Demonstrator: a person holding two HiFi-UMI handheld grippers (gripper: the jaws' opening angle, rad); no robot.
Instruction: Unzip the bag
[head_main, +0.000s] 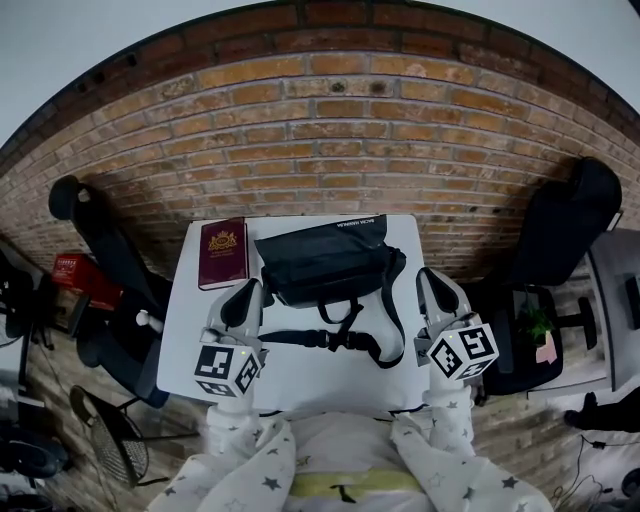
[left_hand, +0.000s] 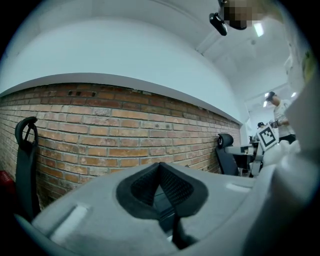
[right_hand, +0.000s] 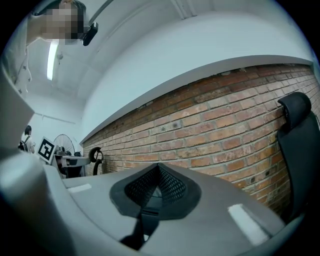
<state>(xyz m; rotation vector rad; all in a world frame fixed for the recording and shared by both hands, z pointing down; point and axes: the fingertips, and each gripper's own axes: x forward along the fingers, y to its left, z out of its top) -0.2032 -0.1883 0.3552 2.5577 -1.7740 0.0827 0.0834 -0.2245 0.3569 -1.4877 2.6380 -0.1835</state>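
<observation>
Whereas head view shows bag between left hand-held gripper and right hand-held gripper, their own views show only brick wall; both closed, empty.

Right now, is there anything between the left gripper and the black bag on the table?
Nothing visible does. The left gripper, shut and empty, is close to the black bag's left end. The red booklet lies off to the left, and the bag's strap lies nearer the person.

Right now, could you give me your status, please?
Left gripper shut, empty; right gripper shut, empty. Bag on table between them, not gripped. Strap trails in front; red book left of bag.
</observation>
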